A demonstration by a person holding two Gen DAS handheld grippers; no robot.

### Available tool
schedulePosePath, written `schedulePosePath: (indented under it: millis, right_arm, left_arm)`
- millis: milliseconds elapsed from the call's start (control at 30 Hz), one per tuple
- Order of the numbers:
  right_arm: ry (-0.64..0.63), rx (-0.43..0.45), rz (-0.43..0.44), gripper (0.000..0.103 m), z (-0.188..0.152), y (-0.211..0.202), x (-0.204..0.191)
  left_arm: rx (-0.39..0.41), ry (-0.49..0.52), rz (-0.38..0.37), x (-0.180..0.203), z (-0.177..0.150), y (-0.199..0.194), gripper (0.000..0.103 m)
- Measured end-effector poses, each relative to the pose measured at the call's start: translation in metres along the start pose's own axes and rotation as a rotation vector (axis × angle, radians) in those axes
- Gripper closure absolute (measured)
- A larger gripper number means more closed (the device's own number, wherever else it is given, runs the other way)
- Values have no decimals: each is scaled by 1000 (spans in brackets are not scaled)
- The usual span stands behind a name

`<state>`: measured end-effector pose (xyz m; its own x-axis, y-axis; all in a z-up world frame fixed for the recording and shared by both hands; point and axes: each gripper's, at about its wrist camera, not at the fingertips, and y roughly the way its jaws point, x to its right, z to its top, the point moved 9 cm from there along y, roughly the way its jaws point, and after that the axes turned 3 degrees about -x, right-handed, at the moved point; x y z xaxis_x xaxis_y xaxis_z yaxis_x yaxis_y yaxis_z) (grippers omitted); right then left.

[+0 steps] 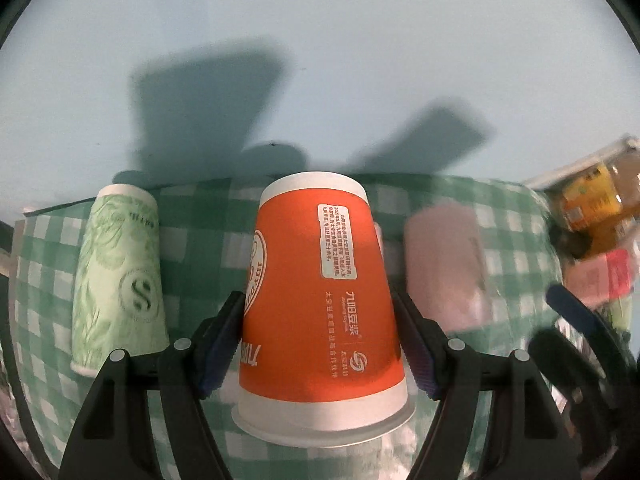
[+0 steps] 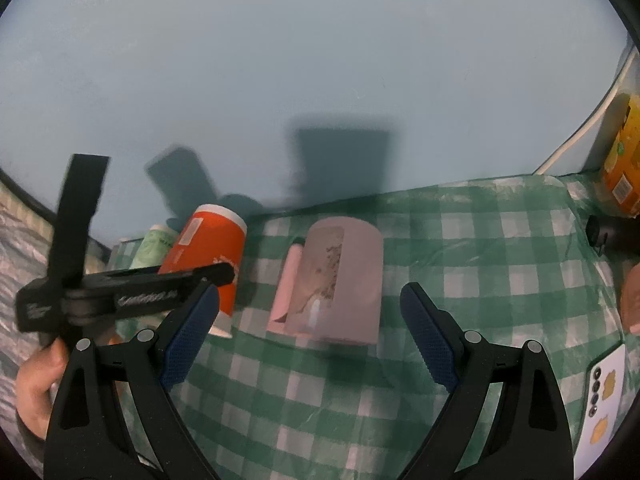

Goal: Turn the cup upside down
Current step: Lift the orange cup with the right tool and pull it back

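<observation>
orange paper cup [image 1: 320, 280] upside down, white rim lowest, between left gripper [image 1: 320, 344] jaws clamped on it; right gripper [image 2: 312, 336] jaws apart, holding nothing

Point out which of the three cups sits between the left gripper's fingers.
The orange cup, upside down with its rim on the checked cloth, sits inside the left gripper. The green cup and pink mug stand either side, outside the fingers.

Dim bluish light, hard wall shadows, fisheye-warped edges
</observation>
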<state>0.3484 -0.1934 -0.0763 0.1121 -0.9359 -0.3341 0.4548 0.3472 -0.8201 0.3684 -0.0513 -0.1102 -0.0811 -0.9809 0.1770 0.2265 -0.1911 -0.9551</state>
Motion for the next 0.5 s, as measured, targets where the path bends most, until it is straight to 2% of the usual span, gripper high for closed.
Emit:
schedulePosePath:
  millis: [100, 300, 400, 500]
  right_arm:
    - [-4, 5, 16, 12, -9, -5, -1]
    - [-57, 10, 48, 12, -37, -23, -12]
    - [-76, 7, 79, 12, -54, -32, -18]
    - [-86, 7, 80, 12, -66, -35, -19]
  left_arm:
    - [27, 43, -9, 12, -25, -14, 28]
    - [53, 72, -72, 18, -64, -27, 28]
    - [61, 63, -108, 11, -85, -29, 28]
    - [66, 51, -117, 17, -101, -15, 28]
